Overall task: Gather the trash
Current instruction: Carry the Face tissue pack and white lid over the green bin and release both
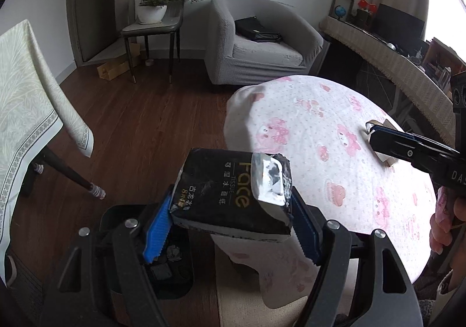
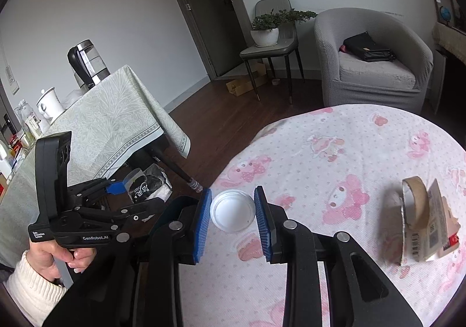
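Left gripper clamped on tissue pack, past table edge, above bin. Right gripper partly open around lid, not gripping; bare floor beyond.

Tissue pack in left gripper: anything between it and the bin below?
Nothing visible. The tissue pack hangs clamped in the left gripper, beside the table edge; the open black bin lies below-left, its mouth unobstructed.

black tissue pack, white lid, pink cartoon-print tablecloth, blue pads
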Demonstrator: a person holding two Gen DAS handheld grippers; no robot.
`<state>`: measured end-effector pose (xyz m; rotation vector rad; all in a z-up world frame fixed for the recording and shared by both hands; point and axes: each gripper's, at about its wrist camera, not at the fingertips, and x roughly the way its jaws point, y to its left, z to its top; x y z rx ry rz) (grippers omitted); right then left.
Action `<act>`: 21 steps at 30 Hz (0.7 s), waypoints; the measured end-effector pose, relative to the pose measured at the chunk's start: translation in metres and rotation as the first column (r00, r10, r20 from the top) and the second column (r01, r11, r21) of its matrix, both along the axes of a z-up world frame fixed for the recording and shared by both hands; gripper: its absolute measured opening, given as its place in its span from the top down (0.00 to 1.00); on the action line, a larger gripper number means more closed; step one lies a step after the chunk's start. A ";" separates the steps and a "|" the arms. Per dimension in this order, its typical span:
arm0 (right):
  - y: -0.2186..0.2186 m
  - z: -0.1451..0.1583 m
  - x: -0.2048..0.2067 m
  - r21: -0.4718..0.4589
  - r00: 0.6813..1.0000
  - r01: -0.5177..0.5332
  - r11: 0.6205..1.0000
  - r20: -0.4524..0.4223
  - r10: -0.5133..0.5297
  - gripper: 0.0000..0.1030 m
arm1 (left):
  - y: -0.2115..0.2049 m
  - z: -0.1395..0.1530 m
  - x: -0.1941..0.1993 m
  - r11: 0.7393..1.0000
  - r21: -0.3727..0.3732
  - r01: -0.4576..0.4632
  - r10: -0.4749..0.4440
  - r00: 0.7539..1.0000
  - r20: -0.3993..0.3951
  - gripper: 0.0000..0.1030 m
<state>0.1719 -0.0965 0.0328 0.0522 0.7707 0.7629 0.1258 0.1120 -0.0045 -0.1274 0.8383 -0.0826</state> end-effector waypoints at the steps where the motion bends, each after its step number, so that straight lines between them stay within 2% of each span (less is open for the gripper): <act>1: 0.009 0.000 0.000 0.001 1.000 -0.012 1.000 0.000 0.012 0.71 | 0.007 -0.002 -0.002 1.000 0.001 -0.014 0.014 1.000 -0.001 0.26; 10: 0.093 -0.017 -0.010 -0.058 0.991 -0.132 0.990 -0.018 0.131 0.71 | 0.064 -0.036 -0.025 0.995 0.004 -0.096 0.096 0.994 -0.053 0.26; 21: 0.157 -0.037 -0.017 -0.103 0.975 -0.221 0.970 -0.050 0.217 0.71 | 0.130 -0.070 -0.037 0.982 0.031 -0.187 0.189 0.972 -0.142 0.26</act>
